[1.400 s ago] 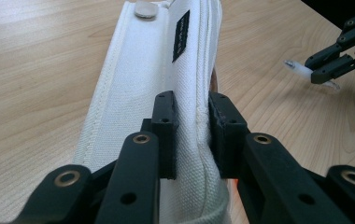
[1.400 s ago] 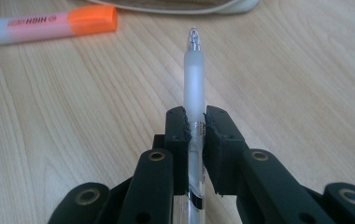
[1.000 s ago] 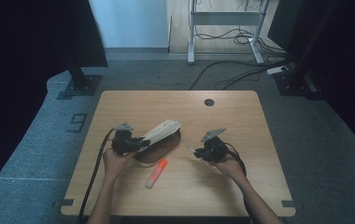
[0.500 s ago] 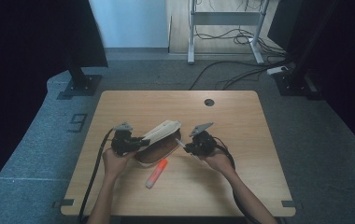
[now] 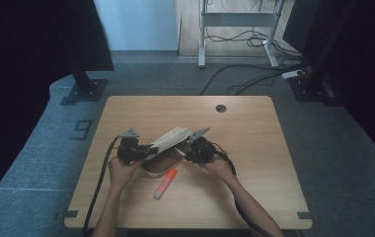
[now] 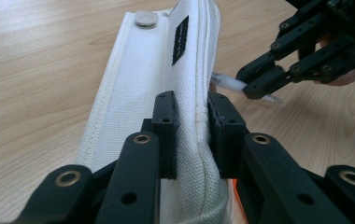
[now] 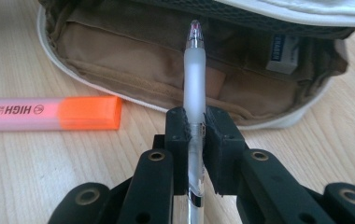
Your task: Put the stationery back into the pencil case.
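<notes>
A white fabric pencil case (image 5: 168, 143) lies open on the wooden table (image 5: 254, 148), its lid raised. My left gripper (image 5: 146, 150) (image 6: 192, 121) is shut on the edge of that lid (image 6: 166, 70) and holds it up. My right gripper (image 5: 188, 155) (image 7: 195, 128) is shut on a frosted clear pen (image 7: 194, 74), whose tip points into the case's tan interior (image 7: 133, 42). An eraser (image 7: 283, 49) lies inside at the right. In the left gripper view the right gripper (image 6: 259, 84) shows at the case's opening with the pen (image 6: 229, 81). An orange highlighter (image 5: 166, 182) (image 7: 49, 113) lies on the table beside the case.
A round cable hole (image 5: 220, 108) sits near the table's far edge. Black cables trail from both grippers toward the near edge. Grey carpet, stand feet and a desk frame lie beyond the table.
My right gripper has moved left across the table with the pen, up to the mouth of the open case. The left gripper and the lifted lid have stayed put.
</notes>
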